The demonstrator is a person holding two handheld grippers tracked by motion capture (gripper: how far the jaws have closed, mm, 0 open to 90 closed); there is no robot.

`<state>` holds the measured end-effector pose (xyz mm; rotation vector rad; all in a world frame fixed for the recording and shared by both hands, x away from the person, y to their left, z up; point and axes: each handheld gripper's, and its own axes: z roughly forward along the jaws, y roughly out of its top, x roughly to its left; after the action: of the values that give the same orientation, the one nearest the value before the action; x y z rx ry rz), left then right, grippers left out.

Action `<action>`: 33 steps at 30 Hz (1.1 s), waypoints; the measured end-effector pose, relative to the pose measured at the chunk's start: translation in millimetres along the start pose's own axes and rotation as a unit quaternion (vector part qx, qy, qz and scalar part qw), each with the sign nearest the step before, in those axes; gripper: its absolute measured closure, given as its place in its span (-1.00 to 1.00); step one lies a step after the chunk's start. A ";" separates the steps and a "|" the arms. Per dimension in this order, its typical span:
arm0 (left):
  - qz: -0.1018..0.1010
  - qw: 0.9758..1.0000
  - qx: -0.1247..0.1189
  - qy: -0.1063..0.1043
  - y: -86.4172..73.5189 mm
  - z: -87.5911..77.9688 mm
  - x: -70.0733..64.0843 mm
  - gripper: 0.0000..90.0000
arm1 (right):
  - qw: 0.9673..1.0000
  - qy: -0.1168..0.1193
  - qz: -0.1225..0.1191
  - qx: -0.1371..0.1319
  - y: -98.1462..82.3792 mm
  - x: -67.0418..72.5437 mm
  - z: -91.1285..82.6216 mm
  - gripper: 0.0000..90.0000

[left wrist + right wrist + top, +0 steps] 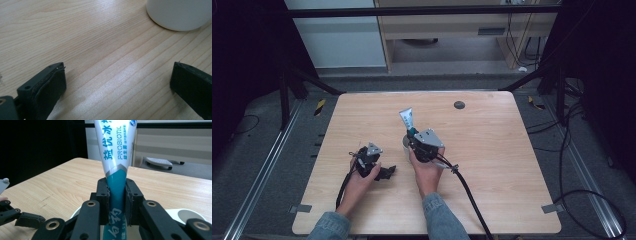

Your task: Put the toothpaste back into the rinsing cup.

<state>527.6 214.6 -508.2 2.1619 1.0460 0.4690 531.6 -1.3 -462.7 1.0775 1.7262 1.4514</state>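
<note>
A white and teal toothpaste tube (406, 119) stands upright over the middle of the wooden table (492, 150). My right gripper (412, 135) is shut on its teal lower part, and in the right gripper view the pads (103, 195) press the tube (117, 157) from both sides. Just below the tube sits a white cup (186, 216). My left gripper (387, 172) rests low on the table to the left, jaws wide apart. In the left gripper view, my left gripper (118, 75) has nothing but bare wood between its jaws, and the cup (177, 15) is ahead at the upper right.
A small dark round mark (459, 105) lies near the table's far edge. The right gripper's black cable (469, 192) trails to the front edge. Dark frame struts and floor cables surround the table, with a cabinet behind.
</note>
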 end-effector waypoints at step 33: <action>0.000 1.000 0.000 -0.001 0.3 0.3 0.1 -1.00 | 1.000 0.002 -0.012 0.018 -1.0 -5.2 -2.2 0.66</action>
<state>528.0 214.4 -508.2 2.1623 1.0447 0.4669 532.0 -7.0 -463.4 1.0698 1.7672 1.4142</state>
